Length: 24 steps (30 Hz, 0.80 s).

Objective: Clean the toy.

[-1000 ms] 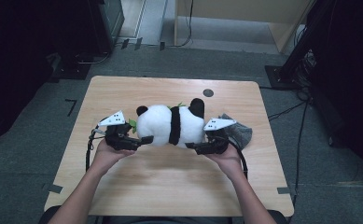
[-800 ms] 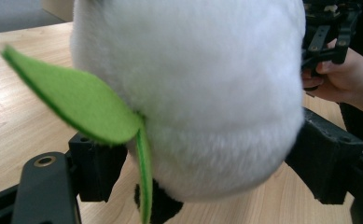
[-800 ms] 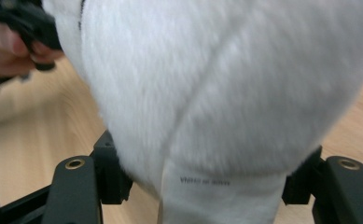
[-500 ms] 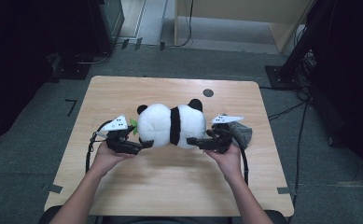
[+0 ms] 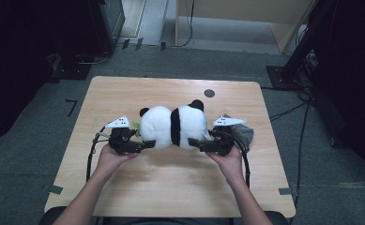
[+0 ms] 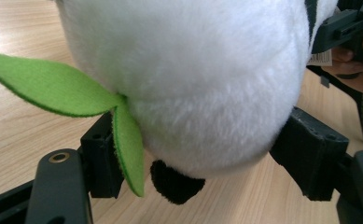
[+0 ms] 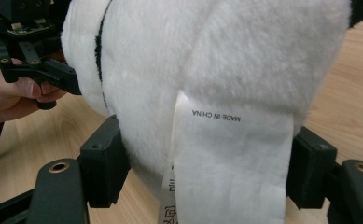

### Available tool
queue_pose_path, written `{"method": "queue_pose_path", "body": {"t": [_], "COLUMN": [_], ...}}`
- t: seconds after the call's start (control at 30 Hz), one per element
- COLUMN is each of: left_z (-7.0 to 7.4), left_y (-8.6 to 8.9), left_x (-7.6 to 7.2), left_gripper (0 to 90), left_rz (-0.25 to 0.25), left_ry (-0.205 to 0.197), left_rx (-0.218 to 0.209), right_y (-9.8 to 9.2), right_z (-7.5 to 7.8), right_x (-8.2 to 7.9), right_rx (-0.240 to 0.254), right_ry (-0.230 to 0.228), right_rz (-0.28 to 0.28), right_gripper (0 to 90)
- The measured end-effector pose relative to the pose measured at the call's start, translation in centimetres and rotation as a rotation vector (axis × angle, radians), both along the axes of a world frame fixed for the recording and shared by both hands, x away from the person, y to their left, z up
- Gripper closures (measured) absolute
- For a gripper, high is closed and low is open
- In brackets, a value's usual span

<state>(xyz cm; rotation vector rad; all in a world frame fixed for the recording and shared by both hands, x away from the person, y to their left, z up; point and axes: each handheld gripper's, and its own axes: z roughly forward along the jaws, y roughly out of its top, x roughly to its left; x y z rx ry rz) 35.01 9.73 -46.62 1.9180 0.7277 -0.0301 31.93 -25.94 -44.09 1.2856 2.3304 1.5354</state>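
Holding: a plush panda (image 5: pixel 173 126) sits between two hand-held grippers, one at each end.
Landmark: the panda, lying on its side near the middle of the wooden table (image 5: pixel 124 93).
Left gripper (image 5: pixel 140 145): at the panda's left end; in the left gripper view its two black jaws stand on either side of the white plush and press into it, so it is clamped on the toy. Its jaws have just been closing, with the plush between them.
Right gripper (image 5: pixel 195 144): at the panda's right end; in the right gripper view the jaws flank the plush and a hanging white label (image 7: pixel 230 163). They have just been opening, and whether the pads press the fur or merely touch it is hard to judge from here.
Green leaf (image 6: pixel 58 88): a felt piece sticks out of the panda beside the left gripper's jaw.
Grey cloth (image 5: pixel 243 133): lies just beyond the right gripper, on the far side from the panda.
Changed since a second ago: the panda has turned, so its black band now runs straight across, and both grippers sit a little farther from its middle.
Meaning for the work: the left end looks firmly gripped while the right grip loosens, which probably suits a handover, or a re-grip on that side.
Risk: with one end slack, the soft body may sag or roll toward the right gripper.
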Motion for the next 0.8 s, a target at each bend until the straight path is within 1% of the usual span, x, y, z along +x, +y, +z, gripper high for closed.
{"method": "queue_pose_path", "body": {"t": [0.03, 0.1, 0.2, 0.27, 0.33, 0.4, 0.47, 0.53, 0.57, 0.63, 0.7, 0.8], "left_z": [0.0, -0.1, -0.3, -0.3, -0.5, -0.9, -1.2, -1.6, -1.6, -1.7, -1.8, -1.9], "left_y": [0.0, -0.1, -0.2, -0.3, -0.4, -0.6, -0.8, -0.9, -0.9, -0.8, -0.7, -0.6], "left_x": [-0.1, -0.2, -0.5, -0.7, -0.7, -0.5, -0.3, -0.2, -0.1, 0.1, 0.2, 0.3], "left_gripper": [25.1, 24.9, 24.5, 24.3, 24.2, 24.1, 24.2, 24.3, 24.3, 24.3, 24.5, 24.5], "left_rz": [0.002, 0.015, 0.031, 0.038, 0.037, 0.041, 0.046, 0.049, 0.051, 0.059, 0.065, 0.074], "left_ry": [-0.005, -0.002, 0.017, 0.008, 0.003, -0.001, 0.004, 0.013, 0.021, 0.036, 0.04, 0.048], "left_rx": [0.01, 0.013, 0.016, 0.02, 0.031, 0.058, 0.091, 0.109, 0.107, 0.091, 0.093, 0.09], "right_y": [0.0, 0.1, 0.0, -0.1, -0.2, -0.2, -0.1, -0.1, -0.1, -0.2, -0.2, -0.4], "right_z": [-0.1, -0.3, -0.6, -0.8, -0.8, -0.9, -1.2, -1.8, -2.1, -2.2, -2.2, -2.3], "right_x": [-0.1, -0.1, 0.0, -0.1, -0.2, -0.1, 0.0, 0.1, 0.3, 0.4, 0.5, 0.6], "right_rx": [-0.001, -0.003, 0.007, 0.014, 0.01, -0.005, -0.027, -0.036, -0.034, -0.018, -0.015, -0.019], "right_ry": [0.015, 0.033, 0.098, 0.115, 0.113, 0.11, 0.098, 0.105, 0.114, 0.112, 0.103, 0.081], "right_rz": [-0.006, -0.012, -0.021, -0.032, -0.038, -0.041, -0.038, -0.034, -0.032, -0.038, -0.037, -0.021], "right_gripper": [27.2, 27.3, 27.4, 27.4, 27.3, 26.7, 25.8, 25.7, 25.6, 25.2, 23.7, 22.4]}}
